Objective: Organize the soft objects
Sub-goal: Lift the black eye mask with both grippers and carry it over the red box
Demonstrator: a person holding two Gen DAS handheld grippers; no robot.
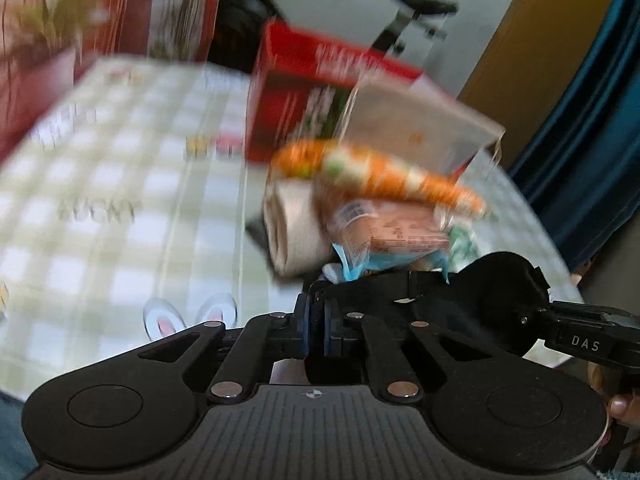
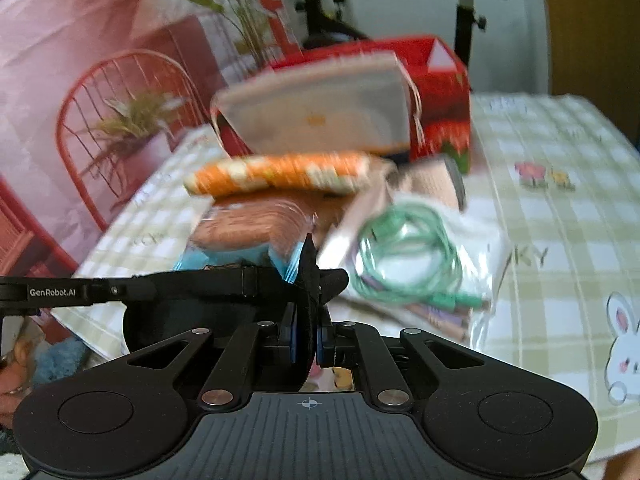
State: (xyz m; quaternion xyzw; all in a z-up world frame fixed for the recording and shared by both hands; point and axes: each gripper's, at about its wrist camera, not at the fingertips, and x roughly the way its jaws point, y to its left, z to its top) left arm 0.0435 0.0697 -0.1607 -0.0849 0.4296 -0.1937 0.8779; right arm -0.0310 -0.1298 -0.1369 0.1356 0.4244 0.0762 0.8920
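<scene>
A pile of soft things lies on the checked tablecloth (image 1: 100,168): an orange-and-white knitted piece (image 1: 380,176) (image 2: 280,174), a rolled beige cloth (image 1: 292,232), a packet in clear wrap with a blue edge (image 1: 384,236) (image 2: 240,232), and a grey pouch (image 1: 416,128) (image 2: 320,116) leaning on a red box (image 1: 304,92) (image 2: 440,80). My left gripper (image 1: 316,320) is shut, close in front of the pile; I cannot tell whether it pinches anything. My right gripper (image 2: 306,340) is shut on a thin black piece (image 2: 308,280). Both views are blurred by motion.
A clear bag with a coiled green cable (image 2: 408,256) lies right of the pile. A red wire chair (image 2: 120,120) and potted grasses (image 2: 136,116) stand beyond the table's left edge. The other gripper crosses each view, in the left wrist view (image 1: 500,304) and the right wrist view (image 2: 160,284).
</scene>
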